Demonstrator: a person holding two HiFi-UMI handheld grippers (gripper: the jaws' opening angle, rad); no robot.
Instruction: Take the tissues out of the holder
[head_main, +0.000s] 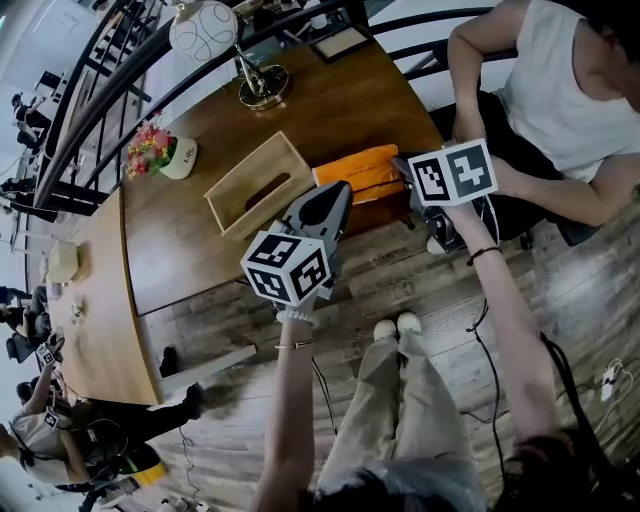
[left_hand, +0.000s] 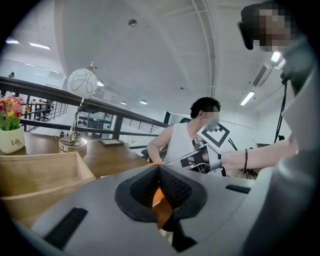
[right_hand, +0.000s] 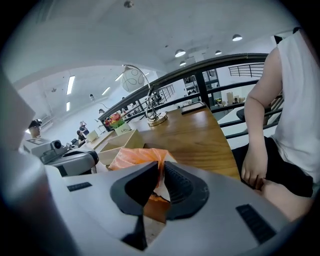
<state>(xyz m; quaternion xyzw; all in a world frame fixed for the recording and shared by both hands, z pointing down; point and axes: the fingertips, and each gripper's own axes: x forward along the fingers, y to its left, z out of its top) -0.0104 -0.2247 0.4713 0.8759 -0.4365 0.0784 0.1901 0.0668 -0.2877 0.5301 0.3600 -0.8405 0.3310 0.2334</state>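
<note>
The orange tissue pack (head_main: 358, 170) is out of the wooden holder (head_main: 256, 186) and hangs over the table's near edge between my two grippers. My left gripper (head_main: 338, 196) is shut on its left end; orange wrapper shows between the closed jaws (left_hand: 160, 196). My right gripper (head_main: 405, 170) is shut on the right end, with the wrapper (right_hand: 136, 157) bunched between its pads. The holder (right_hand: 118, 142) sits just behind the pack, and what is inside it is hidden. In the left gripper view the holder (left_hand: 45, 175) lies at the left.
A globe lamp (head_main: 206, 30) and a flower pot (head_main: 160, 150) stand further back on the wooden table (head_main: 200, 260). A seated person in a white top (head_main: 565, 90) is close on the right, beside my right gripper. More people are at the far left.
</note>
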